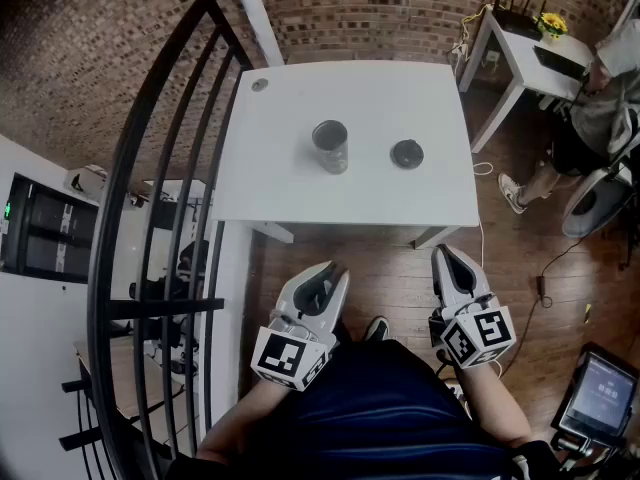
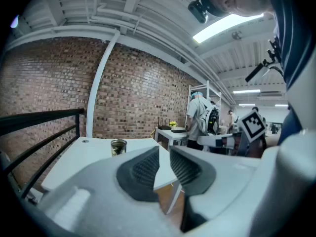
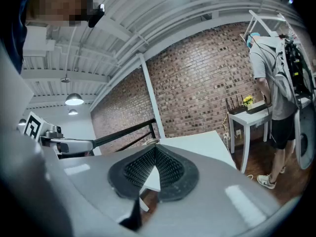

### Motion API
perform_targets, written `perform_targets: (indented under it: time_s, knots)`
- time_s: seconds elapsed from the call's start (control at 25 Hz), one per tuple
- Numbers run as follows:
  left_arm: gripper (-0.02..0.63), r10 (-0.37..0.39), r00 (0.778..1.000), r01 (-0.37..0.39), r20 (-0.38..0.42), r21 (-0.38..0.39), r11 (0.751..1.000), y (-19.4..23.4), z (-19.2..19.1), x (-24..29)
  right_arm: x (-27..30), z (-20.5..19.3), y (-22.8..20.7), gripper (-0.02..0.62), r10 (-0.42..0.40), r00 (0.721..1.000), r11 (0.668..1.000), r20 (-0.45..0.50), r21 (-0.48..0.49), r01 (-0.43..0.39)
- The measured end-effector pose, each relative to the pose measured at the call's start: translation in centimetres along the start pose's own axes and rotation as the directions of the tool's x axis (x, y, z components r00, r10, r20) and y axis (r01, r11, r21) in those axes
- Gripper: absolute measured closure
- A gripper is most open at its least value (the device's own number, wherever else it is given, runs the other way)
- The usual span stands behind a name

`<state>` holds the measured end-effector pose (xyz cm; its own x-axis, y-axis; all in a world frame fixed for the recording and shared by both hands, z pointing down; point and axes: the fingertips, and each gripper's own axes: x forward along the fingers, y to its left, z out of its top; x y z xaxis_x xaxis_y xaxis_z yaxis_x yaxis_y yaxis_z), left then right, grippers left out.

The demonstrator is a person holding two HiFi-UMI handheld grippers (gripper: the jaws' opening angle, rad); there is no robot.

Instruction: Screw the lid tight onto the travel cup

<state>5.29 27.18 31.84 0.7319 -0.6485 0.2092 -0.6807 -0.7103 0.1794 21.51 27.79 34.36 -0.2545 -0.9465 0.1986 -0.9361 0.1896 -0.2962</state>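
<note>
A travel cup (image 1: 330, 146) stands upright and uncapped near the middle of the white table (image 1: 280, 193). Its dark round lid (image 1: 407, 153) lies flat on the table, a little to the cup's right. Both grippers hang low in front of my body, short of the table's front edge. My left gripper (image 1: 325, 280) has its jaws a narrow gap apart with nothing between them; the left gripper view shows the cup (image 2: 118, 147) far ahead past the pads (image 2: 143, 169). My right gripper (image 1: 447, 264) is shut and empty, its pads (image 3: 168, 169) meeting at the tips.
A black metal railing (image 1: 150, 168) runs along the table's left side. At the back right stands a small white side table (image 1: 525, 48) with yellow flowers, and a person (image 1: 600, 108) beside it. A tablet (image 1: 600, 393) sits at the lower right. Cables trail over the wooden floor.
</note>
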Motion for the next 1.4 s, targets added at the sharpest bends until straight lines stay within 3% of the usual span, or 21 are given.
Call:
perform_targets:
  time_s: [0.24,0.4,0.6,0.72,0.92,1.08,1.2,1.4]
  knots:
    - [0.538,0.004,1.0,-0.004,0.015,0.0,1.0,5.8,0.1,3.2,5.2,0.5,-2.8,0.584,-0.059,0.998,0.997,-0.026,-0.047,0.058]
    - [0.536,-0.039,0.999,0.039,0.003,0.003,0.999,10.7,-0.4,6.2,9.6,0.4,-5.2,0.584,-0.14,0.986,0.988,-0.093,-0.071,0.134]
    - [0.489,-0.126,0.991,0.127,-0.044,0.024,0.992,17.1,-1.3,10.0,15.6,-0.1,-9.1,0.582,-0.268,0.945,0.963,-0.187,-0.071,0.259]
    - [0.457,-0.148,0.986,0.151,-0.077,0.037,0.988,20.7,-1.7,11.8,19.1,-0.6,-11.4,0.53,-0.321,0.914,0.947,-0.249,-0.099,0.305]
    - [0.409,-0.178,0.974,0.178,-0.139,-0.014,0.984,24.4,-2.4,14.6,24.0,-3.7,-14.6,0.435,-0.35,0.839,0.937,-0.418,-0.135,0.323]
    - [0.403,-0.158,0.975,0.157,-0.155,-0.015,0.987,26.1,-2.6,16.4,27.8,-8.7,-17.5,0.354,-0.36,0.742,0.932,-0.566,-0.176,0.318]
    - [0.403,-0.118,0.979,0.116,-0.167,-0.022,0.993,26.6,-2.4,17.2,29.7,-12.8,-19.3,0.317,-0.336,0.661,0.935,-0.671,-0.154,0.318]
    - [0.403,-0.085,0.984,0.08,-0.157,-0.042,0.996,25.7,-1.5,18.0,30.8,-15.2,-20.3,0.24,-0.32,0.58,0.936,-0.75,-0.157,0.314]
